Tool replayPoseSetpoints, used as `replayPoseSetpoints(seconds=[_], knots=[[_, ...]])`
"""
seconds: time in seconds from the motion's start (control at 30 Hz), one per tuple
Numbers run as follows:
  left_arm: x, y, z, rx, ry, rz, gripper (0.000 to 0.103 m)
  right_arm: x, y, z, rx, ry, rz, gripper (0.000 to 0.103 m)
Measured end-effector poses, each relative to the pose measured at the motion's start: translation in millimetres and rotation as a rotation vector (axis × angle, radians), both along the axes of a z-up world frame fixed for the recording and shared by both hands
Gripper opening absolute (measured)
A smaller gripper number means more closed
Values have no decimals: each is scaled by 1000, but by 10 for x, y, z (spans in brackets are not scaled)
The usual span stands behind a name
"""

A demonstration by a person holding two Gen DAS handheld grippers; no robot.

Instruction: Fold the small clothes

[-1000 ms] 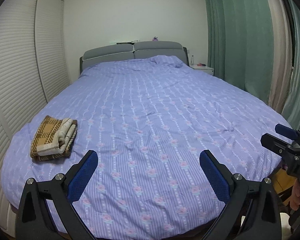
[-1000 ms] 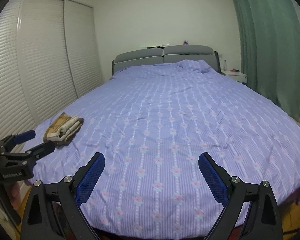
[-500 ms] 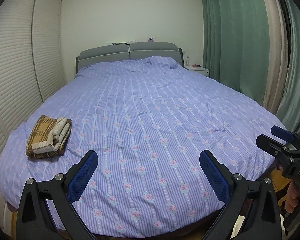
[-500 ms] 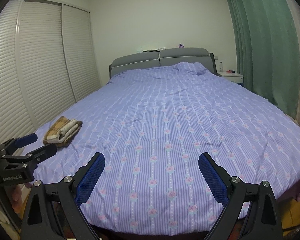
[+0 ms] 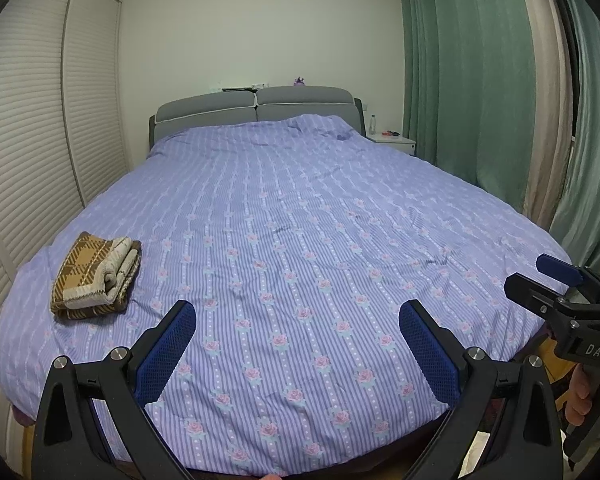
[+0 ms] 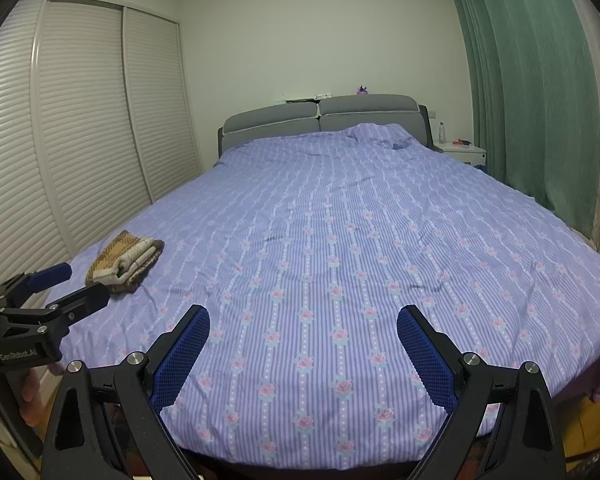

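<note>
A folded brown and cream checked cloth (image 5: pixel 96 276) lies near the front left corner of the bed; it also shows in the right wrist view (image 6: pixel 126 266). My left gripper (image 5: pixel 298 316) is open and empty above the foot of the bed, right of the cloth. It also shows in the right wrist view (image 6: pixel 66 286), just left of the cloth. My right gripper (image 6: pixel 303 320) is open and empty over the foot of the bed. It also shows in the left wrist view (image 5: pixel 540 276) by the bed's right edge.
The bed (image 5: pixel 320 208) has a lilac striped flowered cover and a grey headboard (image 5: pixel 256 108). White louvred wardrobe doors (image 6: pixel 60 140) stand on the left. Green curtains (image 5: pixel 460 72) hang on the right. A white nightstand (image 5: pixel 392 144) with a bottle stands beside the headboard.
Both grippers have drawn back from the bed and then tipped slightly; more of the bed's foot edge shows. Both stay open. The folded cloth has not moved.
</note>
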State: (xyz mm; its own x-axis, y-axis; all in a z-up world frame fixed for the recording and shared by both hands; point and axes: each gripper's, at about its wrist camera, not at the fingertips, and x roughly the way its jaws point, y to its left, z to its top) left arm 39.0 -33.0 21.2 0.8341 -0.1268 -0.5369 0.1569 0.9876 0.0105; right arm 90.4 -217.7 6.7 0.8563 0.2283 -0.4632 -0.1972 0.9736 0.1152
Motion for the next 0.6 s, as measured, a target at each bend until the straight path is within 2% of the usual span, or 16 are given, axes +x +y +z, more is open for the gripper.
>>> replayPoseSetpoints(seconds=[0.6], knots=[[-49, -58, 1, 10, -5, -15, 103, -18, -14, -20, -2, 0, -3, 95]])
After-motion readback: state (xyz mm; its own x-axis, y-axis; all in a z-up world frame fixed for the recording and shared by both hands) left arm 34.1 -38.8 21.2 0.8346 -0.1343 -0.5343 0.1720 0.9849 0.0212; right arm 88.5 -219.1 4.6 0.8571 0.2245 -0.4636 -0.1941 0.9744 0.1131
